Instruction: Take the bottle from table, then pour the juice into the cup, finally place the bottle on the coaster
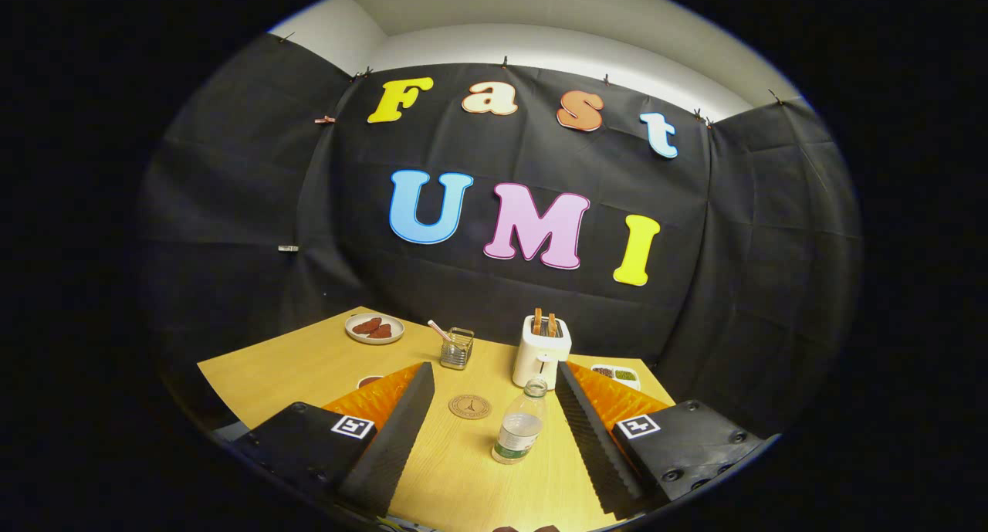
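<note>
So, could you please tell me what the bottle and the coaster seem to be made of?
The bottle, between the open gripper's fingers, looks like clear glossy plastic: see-through, with highlights. The coaster beyond looks like matte cork or wood: flat brown disc, dark print.

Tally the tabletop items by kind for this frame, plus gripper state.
Bottle: 1
Coaster: 1
Toaster: 1
Plate: 1
Wire holder: 1
Divided dish: 1
Cup, partly hidden behind a finger: 1
Total: 7
Gripper: open, bottle between its fingers, untouched.

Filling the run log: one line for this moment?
gripper: open | clear plastic bottle: upright, between fingers, ungrasped | round brown coaster: bare
</note>
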Demonstrator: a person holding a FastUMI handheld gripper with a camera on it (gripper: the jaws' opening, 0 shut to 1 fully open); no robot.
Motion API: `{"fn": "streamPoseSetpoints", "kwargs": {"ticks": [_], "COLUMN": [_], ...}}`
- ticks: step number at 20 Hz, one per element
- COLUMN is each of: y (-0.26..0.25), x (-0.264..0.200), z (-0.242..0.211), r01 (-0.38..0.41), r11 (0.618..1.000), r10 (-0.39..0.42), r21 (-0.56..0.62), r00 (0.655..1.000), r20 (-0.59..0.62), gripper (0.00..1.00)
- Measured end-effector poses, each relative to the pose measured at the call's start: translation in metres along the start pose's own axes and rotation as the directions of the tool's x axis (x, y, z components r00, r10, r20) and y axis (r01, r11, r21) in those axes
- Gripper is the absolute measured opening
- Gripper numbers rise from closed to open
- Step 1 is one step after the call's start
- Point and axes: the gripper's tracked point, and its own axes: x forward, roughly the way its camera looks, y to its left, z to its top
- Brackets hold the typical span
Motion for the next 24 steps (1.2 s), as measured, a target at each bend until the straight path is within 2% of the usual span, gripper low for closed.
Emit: {"fn": "streamPoseSetpoints", "kwargs": {"ticks": [15,20,24], "y": [-0.035,-0.047,-0.053], "x": [0.018,0.039,0.072], "z": [0.001,-0.017,-0.038], "r01": [0.161,0.151,0.104], "r11": [0.986,0.986,0.993], "r10": [-0.16,-0.147,-0.1], "r21": [0.036,0.067,0.057], "r00": [0.987,0.987,0.992], "r20": [-0.034,-0.065,-0.071], "gripper": [0.98,0.98,0.97]}}
